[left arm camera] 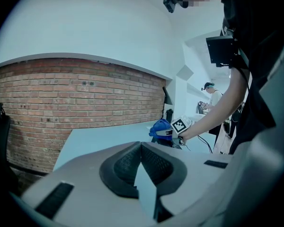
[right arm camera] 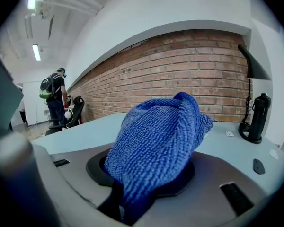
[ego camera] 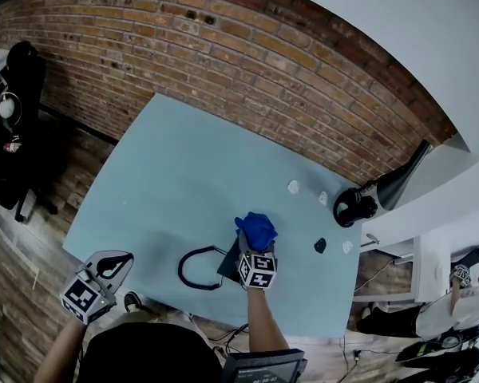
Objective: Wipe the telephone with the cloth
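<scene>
A bunched blue cloth [ego camera: 256, 228] sticks out of my right gripper [ego camera: 255, 239], which is shut on it over the near middle of the light blue table [ego camera: 176, 182]. In the right gripper view the cloth [right arm camera: 156, 145] fills the space between the jaws. A black telephone [ego camera: 227, 263] lies under that gripper, mostly hidden, and its black cord [ego camera: 193, 268] loops out to the left. My left gripper [ego camera: 116, 260] hangs at the table's near left corner, away from the phone. Its jaws [left arm camera: 142, 148] are shut on nothing.
Small white bits [ego camera: 294, 187] and a small black piece [ego camera: 320, 246] lie near the table's right side. A black lamp [ego camera: 399, 182] and a round black object [ego camera: 353, 206] stand at the far right corner. A brick wall [ego camera: 247, 62] runs behind. A person [right arm camera: 54, 98] stands far off.
</scene>
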### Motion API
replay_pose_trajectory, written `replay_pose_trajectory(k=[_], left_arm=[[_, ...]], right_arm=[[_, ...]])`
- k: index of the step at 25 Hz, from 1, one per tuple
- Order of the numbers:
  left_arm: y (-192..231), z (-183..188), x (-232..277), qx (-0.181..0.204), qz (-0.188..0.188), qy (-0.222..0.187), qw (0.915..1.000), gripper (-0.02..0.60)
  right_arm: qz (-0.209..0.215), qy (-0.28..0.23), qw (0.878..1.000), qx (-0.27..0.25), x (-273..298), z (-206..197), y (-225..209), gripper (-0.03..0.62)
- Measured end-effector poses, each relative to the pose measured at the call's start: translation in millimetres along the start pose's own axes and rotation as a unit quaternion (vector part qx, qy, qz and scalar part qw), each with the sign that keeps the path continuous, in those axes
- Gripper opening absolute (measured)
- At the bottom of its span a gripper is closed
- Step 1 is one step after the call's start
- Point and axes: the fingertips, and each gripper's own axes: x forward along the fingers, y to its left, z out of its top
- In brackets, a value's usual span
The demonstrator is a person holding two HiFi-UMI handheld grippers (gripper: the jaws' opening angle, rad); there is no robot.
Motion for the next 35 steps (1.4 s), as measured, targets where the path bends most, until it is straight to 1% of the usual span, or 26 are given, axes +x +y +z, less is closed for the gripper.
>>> replay_pose_trajectory(k=[2, 8, 14, 20, 26, 33, 35], left_arm=[[-2, -1, -1, 0.0, -0.002, 0.001, 1.0, -0.012], [-4, -5, -7, -0.006, -0.001, 0.005, 1.0, -0.012], [-4, -8, -10, -0.003, -0.004, 0.001, 1.0, -0.011], [-12, -12, -12, 0.008, -0.021, 0.006, 0.9997, -0.012], [-14, -13, -10, -0.001, -0.026, 0.013, 0.9996, -0.012], [-16, -17, -9, 0.005, -0.032, 0.012, 0.9994, -0.012], [-17, -17, -8, -0.001, -0.032, 0.015, 0.9994, -0.012]], right_arm=[[0.0, 0.003, 1.0, -0.012, -2, -3, 3, 0.181], [0.006, 0.006, 1.0, -0.013, -10, -17, 14, 0.181], [0.012, 0.011, 1.0, -0.002, -19, -32, 26, 0.181], [0.014, 0.019, 1.0, 0.018, -30, -45, 35, 0.181], [0.019, 0.029, 0.999, 0.023, -37, -57, 46, 0.181], [0.033, 0.046, 0.998, 0.026, -50, -76, 60, 0.181], [0.035, 0.05, 0.998, 0.031, -54, -82, 65, 0.181]])
